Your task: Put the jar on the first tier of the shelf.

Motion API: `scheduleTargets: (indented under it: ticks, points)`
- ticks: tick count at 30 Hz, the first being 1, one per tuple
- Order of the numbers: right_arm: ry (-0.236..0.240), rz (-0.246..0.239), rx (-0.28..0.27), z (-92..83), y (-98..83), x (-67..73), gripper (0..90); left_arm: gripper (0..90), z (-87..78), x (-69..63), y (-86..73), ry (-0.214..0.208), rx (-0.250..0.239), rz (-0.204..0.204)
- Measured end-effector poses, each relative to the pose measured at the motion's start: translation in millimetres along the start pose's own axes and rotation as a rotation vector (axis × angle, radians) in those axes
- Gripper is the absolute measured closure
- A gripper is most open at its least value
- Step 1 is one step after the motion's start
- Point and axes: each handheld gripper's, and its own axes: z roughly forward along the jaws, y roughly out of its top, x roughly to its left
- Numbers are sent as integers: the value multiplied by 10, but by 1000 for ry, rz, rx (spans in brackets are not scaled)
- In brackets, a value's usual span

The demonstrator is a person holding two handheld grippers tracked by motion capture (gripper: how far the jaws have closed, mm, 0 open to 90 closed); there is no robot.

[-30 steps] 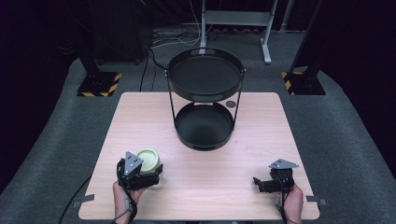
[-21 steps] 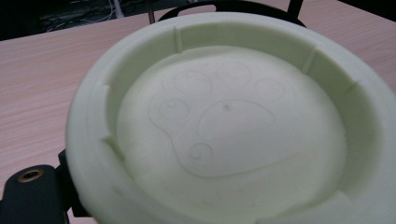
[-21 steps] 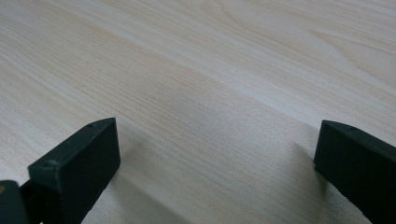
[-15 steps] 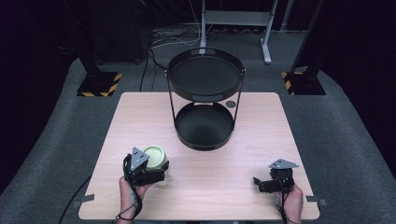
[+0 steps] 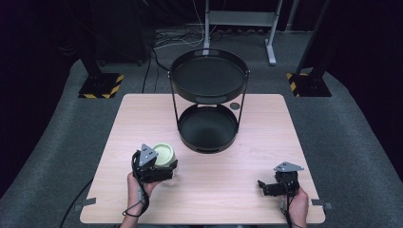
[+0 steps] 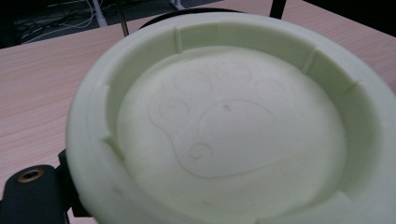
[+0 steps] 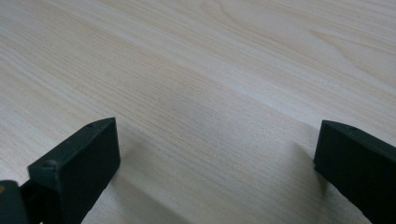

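Bowl sits clamped in the left hand-held gripper, now carried a bit closer to the two-tier stand ahead; looks headed there. Right hand-held gripper rests spread wide on the bench.

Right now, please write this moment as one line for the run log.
left gripper: shut on pale green round bowl | right gripper: jaws open, above wooden table | black two-tier tray stand: empty

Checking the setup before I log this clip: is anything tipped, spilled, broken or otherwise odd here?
Nothing stands out. The pale green bowl looks whole and empty, held at the left tongs. The two-tier black tray stand sits upright on the table. The right tongs are open over bare wood.
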Motion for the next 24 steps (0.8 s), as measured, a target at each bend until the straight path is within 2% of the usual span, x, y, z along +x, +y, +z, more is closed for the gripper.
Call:
scheduleTargets:
  ticks: [7, 24]
  points:
    - [0, 0, 0, 0, 0, 0, 0, 115, 74, 7, 86, -26, -1, -11]
    - [0, 0, 0, 0, 0, 0, 0, 115, 260, -3, 328, -49, 7, 7]
